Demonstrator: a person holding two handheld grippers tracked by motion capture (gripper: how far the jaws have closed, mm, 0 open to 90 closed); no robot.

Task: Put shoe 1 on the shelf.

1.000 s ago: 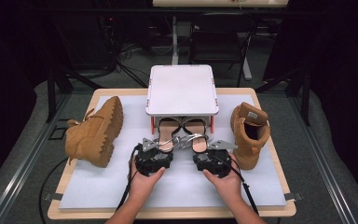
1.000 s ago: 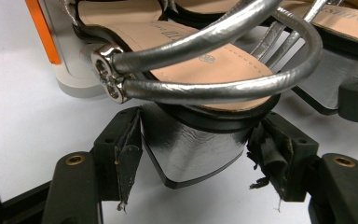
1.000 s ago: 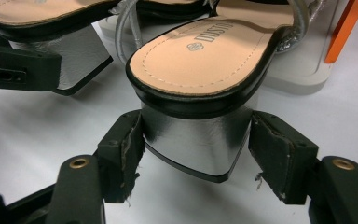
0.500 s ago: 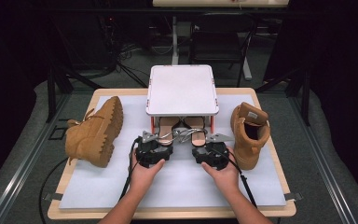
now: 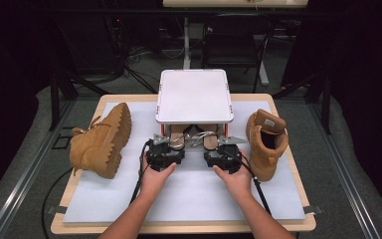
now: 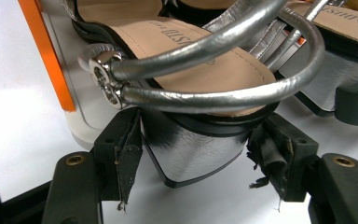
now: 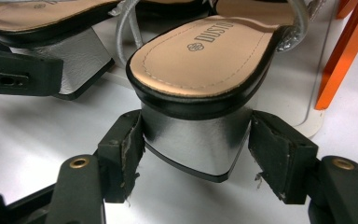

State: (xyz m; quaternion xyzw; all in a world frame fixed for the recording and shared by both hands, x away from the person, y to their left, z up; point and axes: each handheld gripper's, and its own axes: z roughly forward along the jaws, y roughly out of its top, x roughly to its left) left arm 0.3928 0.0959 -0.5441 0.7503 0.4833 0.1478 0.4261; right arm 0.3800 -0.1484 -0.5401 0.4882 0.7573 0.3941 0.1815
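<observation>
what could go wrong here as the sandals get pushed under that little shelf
Each sandal is gripped only at its silver block heel, so a toe could swing or slip out. The loose ankle straps of the left sandal could snag an orange shelf leg. The two sandals sit close and could knock together.

both claws point(image 5: 169, 141) point(image 5: 221, 142) side by side, jaws wide

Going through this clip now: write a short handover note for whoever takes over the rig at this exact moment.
Left gripper: shut on the left sandal, pads on its silver block heel.
Right gripper: shut on the right sandal, same hold on the heel.
Both sandals sit under the white rack, heels sticking out toward the person.
A tan boot lies on its side at left; another boot stands at right.
Done: both heels gripped. Left: apparently moving the sandals.
</observation>
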